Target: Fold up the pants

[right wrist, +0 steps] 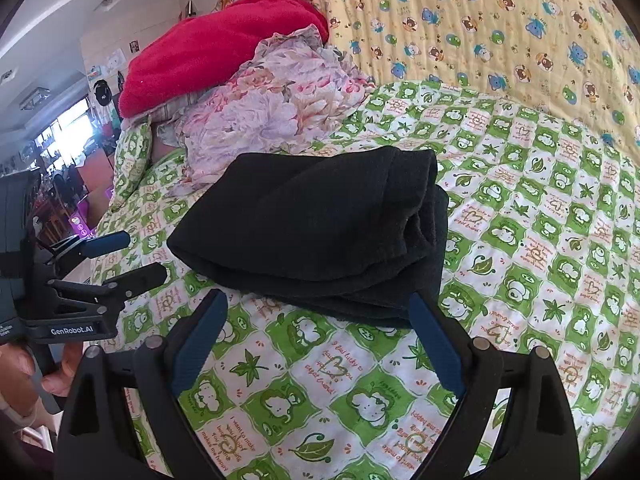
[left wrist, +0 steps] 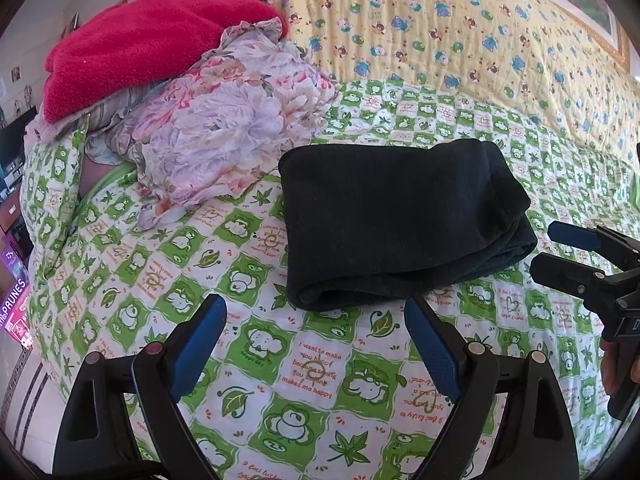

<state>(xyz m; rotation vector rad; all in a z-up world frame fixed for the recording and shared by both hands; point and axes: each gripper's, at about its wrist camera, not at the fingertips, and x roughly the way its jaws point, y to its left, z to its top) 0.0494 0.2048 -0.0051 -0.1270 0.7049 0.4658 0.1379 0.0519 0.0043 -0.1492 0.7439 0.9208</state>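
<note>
Black knit pants (left wrist: 400,220) are lying folded in a thick bundle on the green-and-white checked quilt (left wrist: 280,380), and both grippers, left (left wrist: 316,344) and right (right wrist: 320,340), are hovering just short, fingers spread apart, gripping nothing.

The bed is covered by a green-and-white checked quilt (left wrist: 248,364). A floral cloth (left wrist: 224,128) is heaped toward its far left corner, overlain by a red towel (left wrist: 132,40). A yellow bear-print quilt (left wrist: 460,32) is spread along the far edge.
</note>
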